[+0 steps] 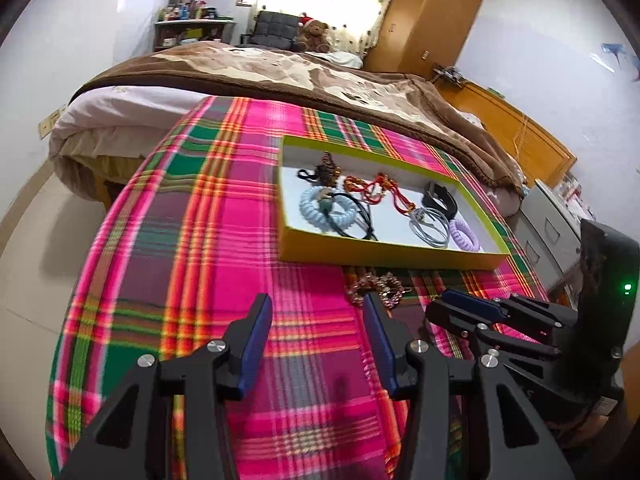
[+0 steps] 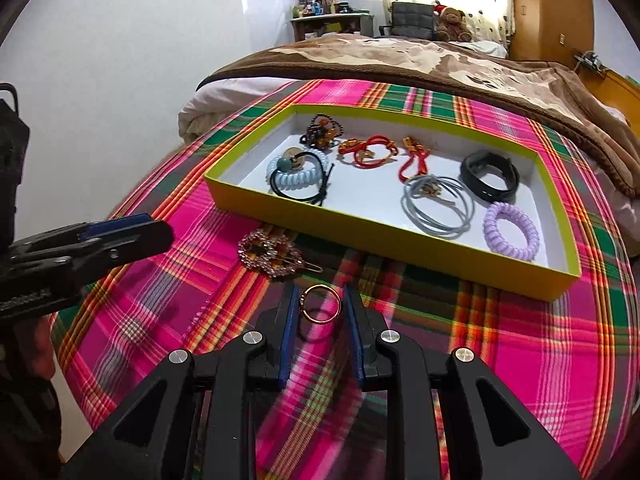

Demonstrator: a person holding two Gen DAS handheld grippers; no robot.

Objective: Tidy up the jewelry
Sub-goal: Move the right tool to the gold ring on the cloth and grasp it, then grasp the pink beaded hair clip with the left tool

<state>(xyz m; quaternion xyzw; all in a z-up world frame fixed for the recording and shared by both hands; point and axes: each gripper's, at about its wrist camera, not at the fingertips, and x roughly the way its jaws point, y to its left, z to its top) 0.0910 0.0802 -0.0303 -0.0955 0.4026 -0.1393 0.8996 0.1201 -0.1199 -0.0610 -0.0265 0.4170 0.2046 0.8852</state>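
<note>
A yellow-green tray (image 2: 360, 228) (image 1: 384, 252) with a white floor sits on the plaid cloth and holds several pieces: hair ties, red cords, a black band (image 2: 488, 176) and a purple coil tie (image 2: 510, 226). My right gripper (image 2: 320, 304) is shut on a thin gold ring (image 2: 321, 304), held just above the cloth in front of the tray. A rhinestone hair clip (image 2: 272, 254) (image 1: 376, 286) lies on the cloth to the left of the ring. My left gripper (image 1: 316, 312) is open and empty, just short of the clip.
The plaid cloth (image 1: 200, 240) covers a rounded table. A bed with a brown blanket (image 1: 280, 68) stands behind it. A wooden wardrobe (image 1: 428, 16) and drawers are at the right. The right gripper's body (image 1: 520, 320) is close beside the left one.
</note>
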